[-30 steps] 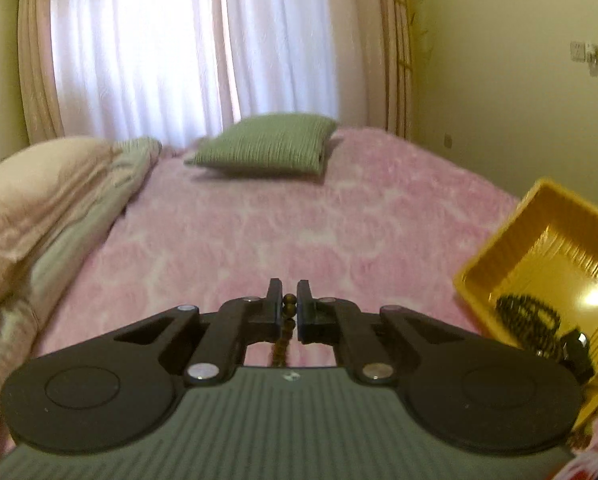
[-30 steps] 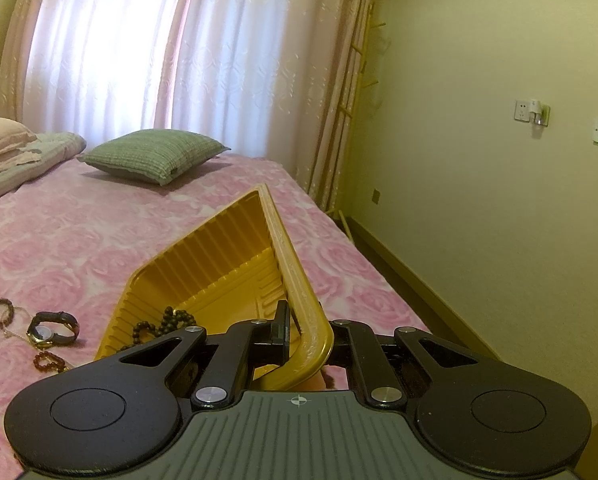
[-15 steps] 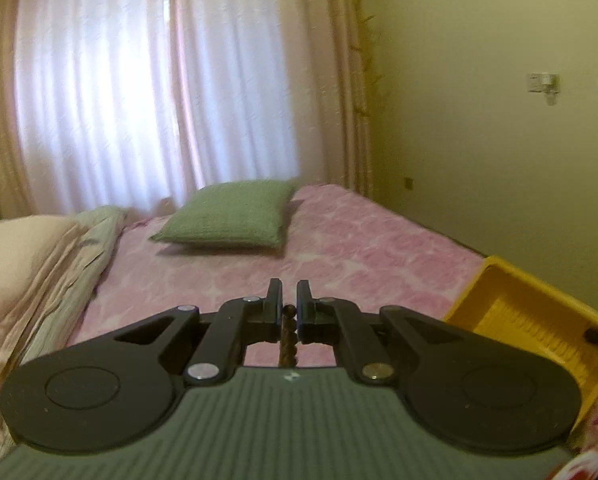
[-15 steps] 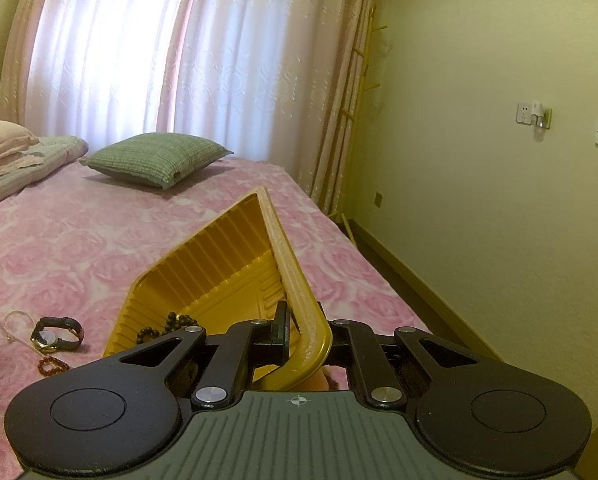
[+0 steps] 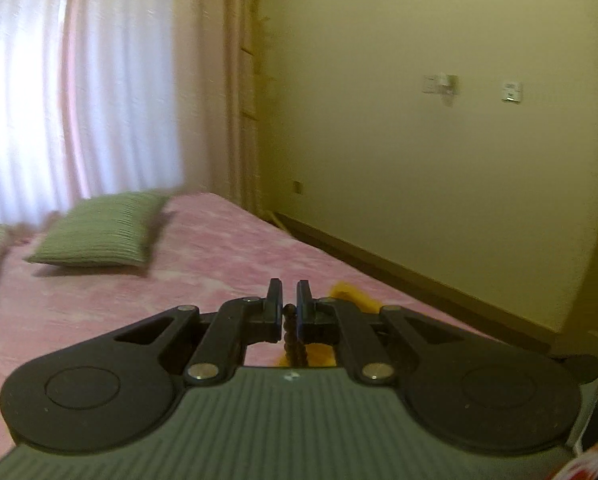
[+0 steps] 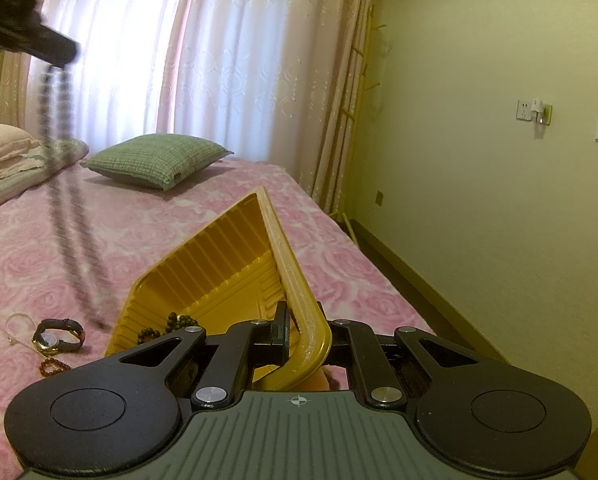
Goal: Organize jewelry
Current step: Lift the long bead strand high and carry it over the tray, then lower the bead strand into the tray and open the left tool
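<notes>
My left gripper (image 5: 288,302) is shut on a dark bead necklace (image 5: 291,334) that hangs down between its fingers. In the right wrist view the same left gripper (image 6: 61,54) shows at the upper left, and the long necklace (image 6: 73,208) dangles blurred from it toward the bed. My right gripper (image 6: 305,332) is shut on the near rim of a yellow tray (image 6: 219,264), which is tilted up. A dark bead bracelet (image 6: 169,324) lies inside the tray. A wristwatch (image 6: 57,334), a thin pale chain (image 6: 15,326) and a small red bead bracelet (image 6: 53,368) lie on the pink bedspread to the tray's left.
A green cushion (image 6: 157,160) lies far back on the pink bed (image 6: 27,264), with folded pillows (image 6: 3,152) at the left. Curtains (image 6: 203,60) hang behind. The bed's right edge drops to the floor along a yellow wall (image 6: 479,160).
My left gripper rose and swung right with the necklace, lifting it off the bed; it now hangs in the right wrist view. The right gripper and tray stayed still.
</notes>
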